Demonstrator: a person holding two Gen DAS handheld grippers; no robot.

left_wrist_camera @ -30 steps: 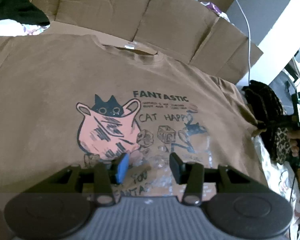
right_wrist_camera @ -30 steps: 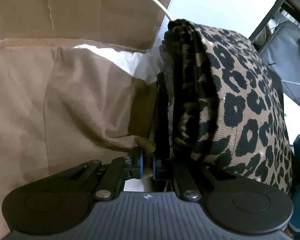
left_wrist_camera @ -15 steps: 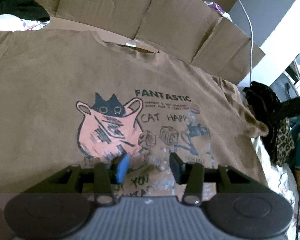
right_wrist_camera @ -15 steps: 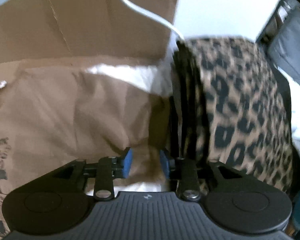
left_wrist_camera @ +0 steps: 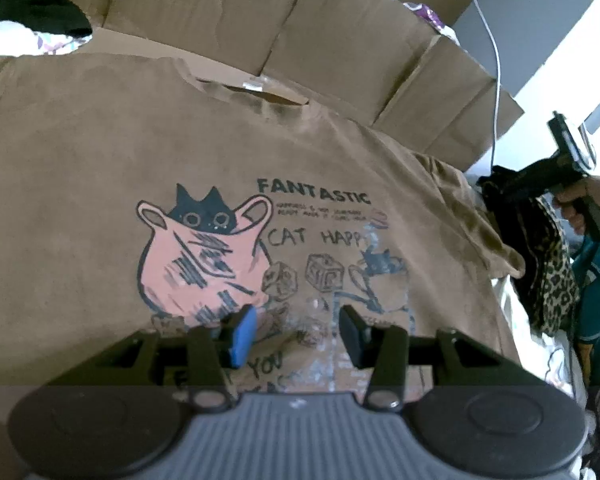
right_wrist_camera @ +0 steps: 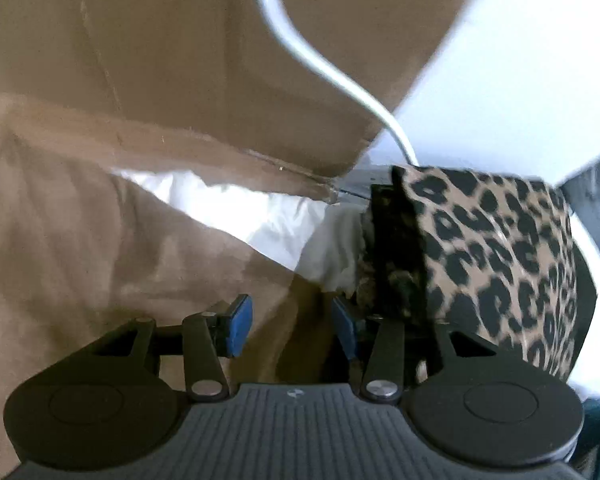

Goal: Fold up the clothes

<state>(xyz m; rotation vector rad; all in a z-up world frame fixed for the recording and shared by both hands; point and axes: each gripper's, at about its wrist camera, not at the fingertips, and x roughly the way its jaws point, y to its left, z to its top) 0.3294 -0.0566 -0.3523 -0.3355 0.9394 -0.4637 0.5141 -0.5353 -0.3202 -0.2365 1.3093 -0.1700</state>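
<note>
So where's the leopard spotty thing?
In the right wrist view, the leopard-print garment sits right of the right gripper, beside the brown T-shirt's sleeve.

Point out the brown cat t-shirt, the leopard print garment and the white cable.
brown cat t-shirt point(left_wrist_camera: 100, 152), left wrist view, plain chest fabric.
leopard print garment point(right_wrist_camera: 500, 256), right wrist view, spotted top face.
white cable point(right_wrist_camera: 324, 68), right wrist view, mid-length.

— Where does the T-shirt point(left_wrist_camera: 180, 168) lie?
— Spread flat, collar toward the cardboard sheets point(left_wrist_camera: 260, 20) standing behind it, in the left wrist view.
— And to its right?
— A pile of folded clothes point(right_wrist_camera: 496, 264), just beside the right sleeve point(right_wrist_camera: 100, 260). A cable point(right_wrist_camera: 320, 64) hangs down behind that pile, in front of the cardboard.
— Under the sleeve?
— Bedding point(right_wrist_camera: 260, 220), showing between sleeve and cardboard.
</note>
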